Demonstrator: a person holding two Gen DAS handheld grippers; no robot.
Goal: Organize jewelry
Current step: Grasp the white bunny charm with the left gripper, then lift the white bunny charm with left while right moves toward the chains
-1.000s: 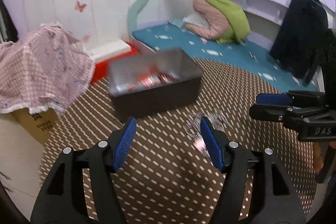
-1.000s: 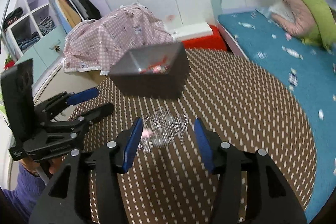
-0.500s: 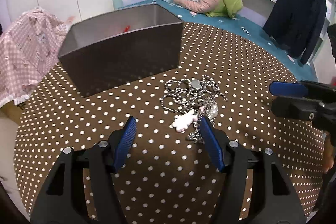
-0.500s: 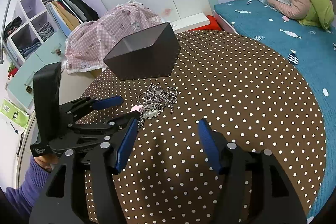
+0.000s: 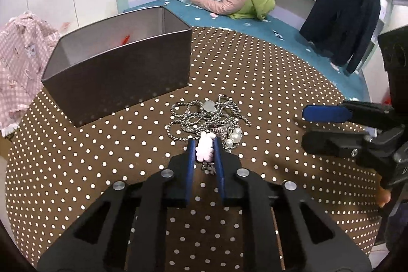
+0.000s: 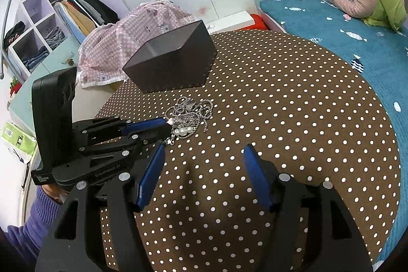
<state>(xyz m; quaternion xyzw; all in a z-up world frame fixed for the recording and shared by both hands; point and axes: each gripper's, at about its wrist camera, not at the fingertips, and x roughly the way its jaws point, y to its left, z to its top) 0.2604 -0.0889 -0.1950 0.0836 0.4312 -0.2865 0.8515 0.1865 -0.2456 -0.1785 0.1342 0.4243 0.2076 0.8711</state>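
The left claw [image 5: 204, 147] had just been closing and was clamped on a pale pink charm [image 5: 204, 151] at the near edge of the tangled silver chains [image 5: 204, 119], which lay on the dotted brown tabletop [image 5: 102, 157] with a few pearls [image 5: 236, 138] beside them. Just beyond the tangle stood the open dark metal box [image 5: 119, 75], something red inside it. The right claw [image 6: 204, 170] hung with its jaws apart and empty, near the chains' right side. Farther off lay a teal bed [image 6: 344, 24], a pink checked cloth [image 6: 127, 35] and a dark jacket [image 5: 344, 17].
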